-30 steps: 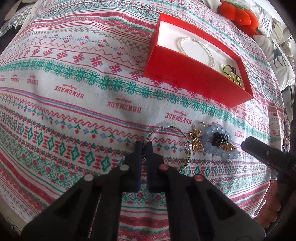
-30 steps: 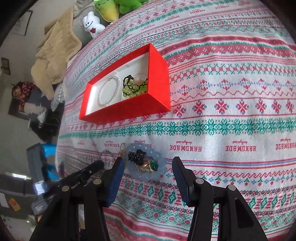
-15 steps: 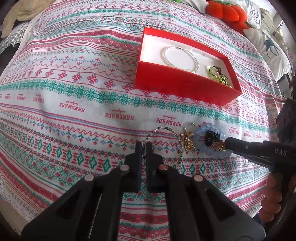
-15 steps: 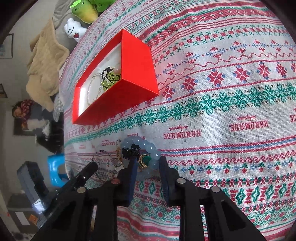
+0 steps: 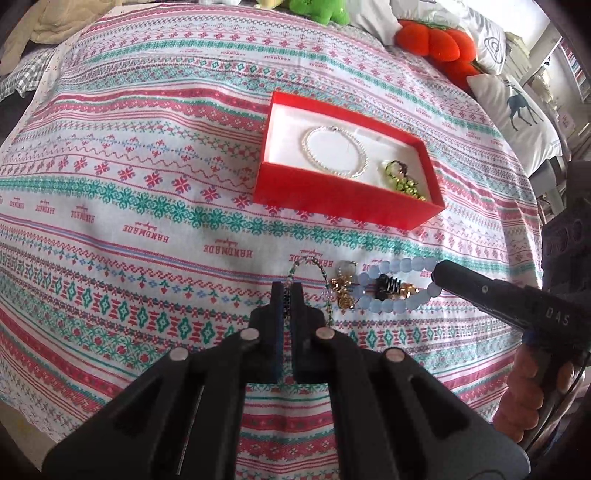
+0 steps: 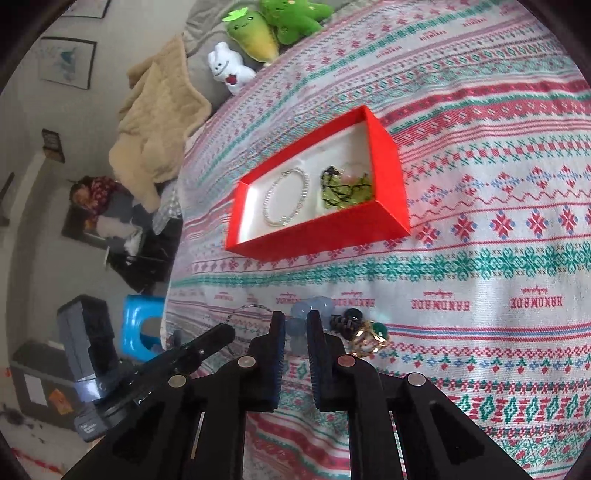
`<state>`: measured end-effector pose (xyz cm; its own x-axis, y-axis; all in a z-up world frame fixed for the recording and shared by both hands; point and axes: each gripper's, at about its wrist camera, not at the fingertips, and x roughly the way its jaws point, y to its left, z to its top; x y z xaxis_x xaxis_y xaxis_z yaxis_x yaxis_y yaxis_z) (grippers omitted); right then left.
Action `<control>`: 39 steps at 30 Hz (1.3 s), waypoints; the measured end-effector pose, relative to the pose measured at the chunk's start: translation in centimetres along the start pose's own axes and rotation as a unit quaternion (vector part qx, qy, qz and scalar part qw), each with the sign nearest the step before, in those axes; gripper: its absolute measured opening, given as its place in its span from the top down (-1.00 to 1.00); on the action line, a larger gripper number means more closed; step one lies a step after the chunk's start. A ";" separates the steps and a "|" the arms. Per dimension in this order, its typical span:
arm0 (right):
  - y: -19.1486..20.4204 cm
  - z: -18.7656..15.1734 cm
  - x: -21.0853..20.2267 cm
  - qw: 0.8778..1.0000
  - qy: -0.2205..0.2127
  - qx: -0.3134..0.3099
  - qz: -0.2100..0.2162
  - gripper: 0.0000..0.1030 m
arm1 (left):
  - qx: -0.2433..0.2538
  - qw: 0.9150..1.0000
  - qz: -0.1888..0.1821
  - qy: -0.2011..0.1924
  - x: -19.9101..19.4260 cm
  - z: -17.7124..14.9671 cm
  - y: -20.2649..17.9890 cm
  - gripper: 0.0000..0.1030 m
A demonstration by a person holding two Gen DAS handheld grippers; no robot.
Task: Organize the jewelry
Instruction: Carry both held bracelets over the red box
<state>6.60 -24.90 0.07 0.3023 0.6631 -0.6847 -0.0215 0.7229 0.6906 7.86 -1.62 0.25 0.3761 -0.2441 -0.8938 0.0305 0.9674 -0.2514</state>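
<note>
A red box [image 5: 332, 201] [image 6: 317, 242] on the patterned cloth holds a pearl bracelet [image 5: 334, 155] [image 6: 286, 197] and a green bead piece [image 5: 402, 181] [image 6: 343, 192]. My left gripper [image 5: 289, 290] is shut on a thin green beaded bracelet [image 5: 325, 280], lifted a little off the cloth. My right gripper [image 6: 295, 321] is shut on a pale blue bead bracelet [image 5: 399, 266] [image 6: 314, 306]. Inside that bracelet's loop lie a black clip [image 5: 388, 286] [image 6: 343, 321] and a gold ring with a green stone [image 6: 373, 338]. A gold charm [image 5: 341, 291] lies between the two bracelets.
Plush toys [image 6: 273, 26] and an orange cushion [image 5: 439, 46] sit at the bed's far edge, with a deer pillow [image 5: 517, 110] at the right. A beige blanket [image 6: 155, 122] hangs off the side. A blue stool [image 6: 142, 325] stands on the floor.
My right gripper moved in and closed from wide open onto the pale blue bracelet. My left gripper stayed shut on the thin bracelet and rose, bunching its loop.
</note>
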 end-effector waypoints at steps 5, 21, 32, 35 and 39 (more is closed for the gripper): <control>2.5 -0.4 -0.1 0.999 -0.007 -0.044 0.030 0.77 | -0.003 1.000 -0.014 -0.010 -1.3 0.4 0.0 0.93; 4.6 0.4 -3.6 0.990 -0.103 -0.081 0.047 0.77 | -0.034 0.994 -0.075 -0.074 -6.0 3.5 0.6 0.93; 4.6 1.8 -4.7 0.985 -0.157 -0.056 0.052 0.77 | -0.051 0.990 -0.099 -0.087 -4.3 6.9 -0.6 0.93; 4.4 2.2 -4.8 0.983 -0.168 -0.047 0.053 0.77 | -0.058 0.988 -0.116 -0.083 -3.3 7.6 -0.4 0.93; 4.3 3.0 -4.7 0.982 -0.173 -0.045 0.055 0.77 | -0.068 0.987 -0.127 -0.077 -2.2 8.2 -0.3 0.93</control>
<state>7.91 -25.47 6.94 0.5992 0.6432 -0.4767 -0.1510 0.6755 0.7217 14.62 -0.87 5.34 0.5082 -0.4544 -0.7316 0.0213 0.8559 -0.5167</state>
